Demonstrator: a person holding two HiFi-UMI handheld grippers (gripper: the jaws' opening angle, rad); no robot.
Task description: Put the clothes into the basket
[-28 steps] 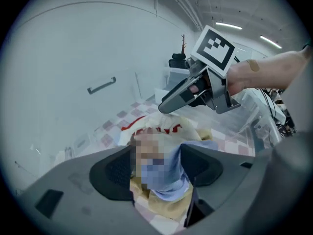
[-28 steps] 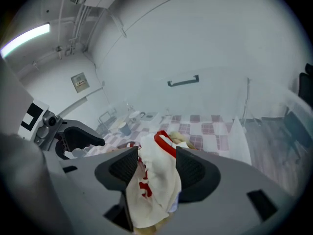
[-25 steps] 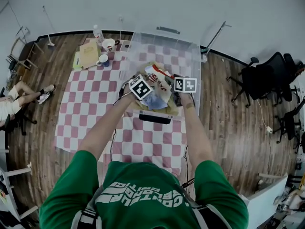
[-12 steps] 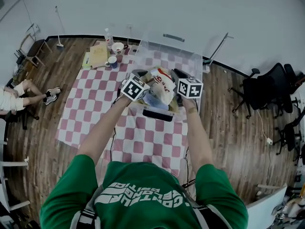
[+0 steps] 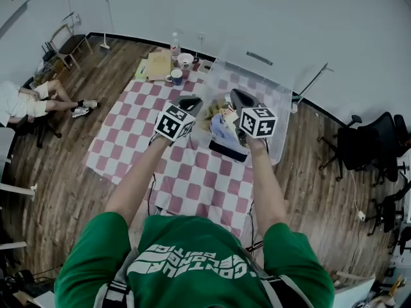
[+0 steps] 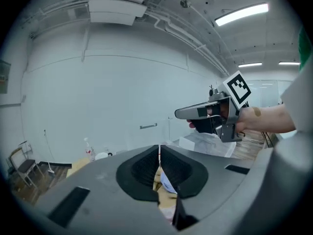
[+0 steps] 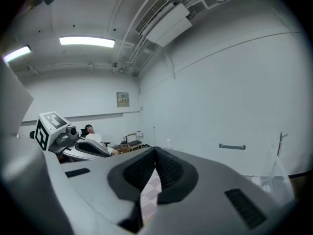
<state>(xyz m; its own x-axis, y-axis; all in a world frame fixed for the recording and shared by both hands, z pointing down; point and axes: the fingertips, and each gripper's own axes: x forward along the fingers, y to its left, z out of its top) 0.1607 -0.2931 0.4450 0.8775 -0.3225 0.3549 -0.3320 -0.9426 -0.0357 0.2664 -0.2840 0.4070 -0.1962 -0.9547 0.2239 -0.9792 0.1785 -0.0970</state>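
Note:
A clear plastic basket (image 5: 276, 101) stands on the far right part of the table and holds a heap of clothes (image 5: 221, 117) in white, blue and yellow. My left gripper (image 5: 192, 101) and right gripper (image 5: 236, 95) hover above the heap, one at each side, tips pointing away from me. Both have just been closing and are now shut, with nothing between the jaws. In the left gripper view the shut jaws meet at the left gripper (image 6: 159, 148), and the right gripper (image 6: 205, 112) floats beyond. The right gripper (image 7: 155, 151) is shut too, with the cloth showing below.
A pink-and-white checkered cloth (image 5: 141, 140) covers the table. At its far end stand a bottle (image 5: 174, 43), two cups (image 5: 185, 59) and a yellow pad (image 5: 157, 65). Office chairs (image 5: 372, 143) stand at the right, and a seated person (image 5: 26, 101) is at the left.
Both grippers have risen from the heap of clothes in the basket, and their jaws have closed empty. The clothes stay in the basket.

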